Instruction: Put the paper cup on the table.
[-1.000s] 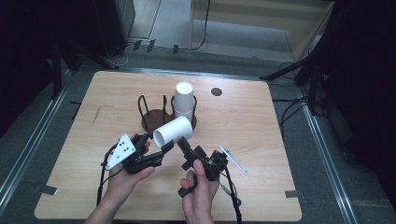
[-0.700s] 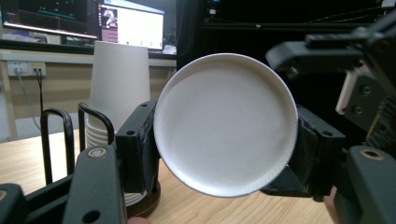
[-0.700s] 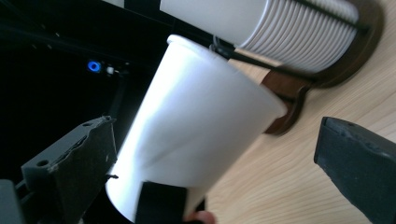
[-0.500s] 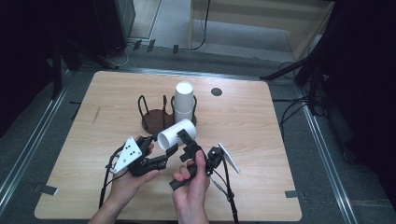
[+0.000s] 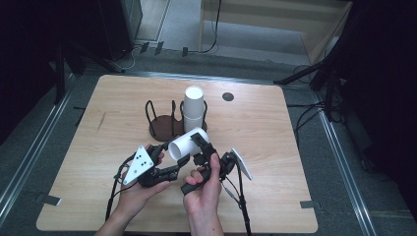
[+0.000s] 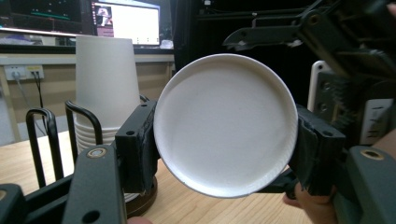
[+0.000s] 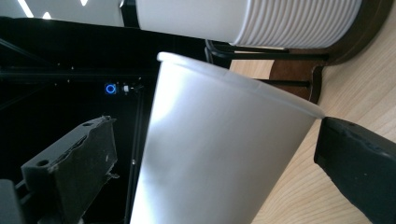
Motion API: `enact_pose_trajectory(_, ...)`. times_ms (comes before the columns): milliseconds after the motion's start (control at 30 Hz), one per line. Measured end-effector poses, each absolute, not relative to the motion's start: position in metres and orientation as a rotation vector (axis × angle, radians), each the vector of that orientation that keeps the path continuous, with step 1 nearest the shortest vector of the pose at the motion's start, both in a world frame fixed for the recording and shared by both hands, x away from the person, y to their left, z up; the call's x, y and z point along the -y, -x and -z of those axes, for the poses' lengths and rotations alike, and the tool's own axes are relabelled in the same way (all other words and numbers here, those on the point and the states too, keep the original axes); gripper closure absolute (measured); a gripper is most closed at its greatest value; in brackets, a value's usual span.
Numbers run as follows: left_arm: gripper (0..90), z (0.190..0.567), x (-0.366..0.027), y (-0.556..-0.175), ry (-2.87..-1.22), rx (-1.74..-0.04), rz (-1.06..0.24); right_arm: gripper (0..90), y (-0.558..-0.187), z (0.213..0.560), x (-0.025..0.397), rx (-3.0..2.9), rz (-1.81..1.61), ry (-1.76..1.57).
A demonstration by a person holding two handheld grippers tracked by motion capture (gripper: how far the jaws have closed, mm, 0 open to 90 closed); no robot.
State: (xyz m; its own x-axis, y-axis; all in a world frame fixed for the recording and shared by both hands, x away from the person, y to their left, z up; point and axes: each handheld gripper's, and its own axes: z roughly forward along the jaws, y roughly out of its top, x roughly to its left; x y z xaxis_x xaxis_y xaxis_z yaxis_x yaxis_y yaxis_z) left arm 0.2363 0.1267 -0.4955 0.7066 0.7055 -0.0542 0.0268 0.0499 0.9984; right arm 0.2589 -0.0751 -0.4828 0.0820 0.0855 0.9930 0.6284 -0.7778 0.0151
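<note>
both tongs meet over the near middle of the wooden table (image 5: 275, 147), and between them we carry a single white paper cup (image 5: 188, 143). our left gripper (image 5: 169, 164) is clenched on the cup near its closed end: in the left gripper view the round base (image 6: 226, 125) faces the camera squarely, with a black pad pressed against each side of it. our right gripper (image 5: 199, 147) is released; in the right gripper view its two jaws stand apart, one on each side of the cup wall (image 7: 219, 154), neither clearly touching it, though the far jaw sits very near the rim.

the relation the next move turns on is the cup's long axis. it lies roughly level, lifted clear of the table, running from our left tongs away and to the right, with the open mouth pointing toward the stack of cups (image 5: 193, 108) standing in the dark wire holder (image 5: 164, 123) just beyond. the right tongs straddle that axis from the side, so they are the nearer pair to the mouth end, and we judge a squeeze there would take over the cup or pull it free of another nested inside; we cannot tell whether one is nested.

compared with a second ago, both hands sit closer together and nearer us, the cup is lower and more level, and the right tongs have come in from beside the cup to bracket it.
</note>
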Motion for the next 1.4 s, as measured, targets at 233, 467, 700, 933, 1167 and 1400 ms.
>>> enact_pose_trajectory(233,34.3,0.495,-0.126,-0.236,-1.452,-0.636,-0.582,0.0,-0.267,0.486,0.074,0.697,1.698,1.954)
enact_pose_trajectory(467,34.3,0.497,-0.126,-0.236,-1.472,-0.64,-0.594,0.0,-0.273,0.494,0.073,0.685,1.666,1.941)
enact_pose_trajectory(700,34.3,0.497,-0.129,-0.237,-1.477,-0.664,-0.589,6.8,-0.275,0.495,0.074,0.652,1.668,1.929)
enact_pose_trajectory(933,34.1,0.497,-0.129,-0.237,-1.473,-0.654,-0.604,13.0,-0.276,0.498,0.075,0.63,1.664,1.906)
enact_pose_trajectory(1167,32.1,0.493,-0.128,-0.232,-1.492,-0.669,-0.662,17.7,-0.275,0.497,0.075,0.625,1.689,1.89)
enact_pose_trajectory(1400,27.9,0.489,-0.132,-0.232,-1.489,-0.725,-0.601,18.4,-0.274,0.495,0.077,0.661,1.76,1.899)
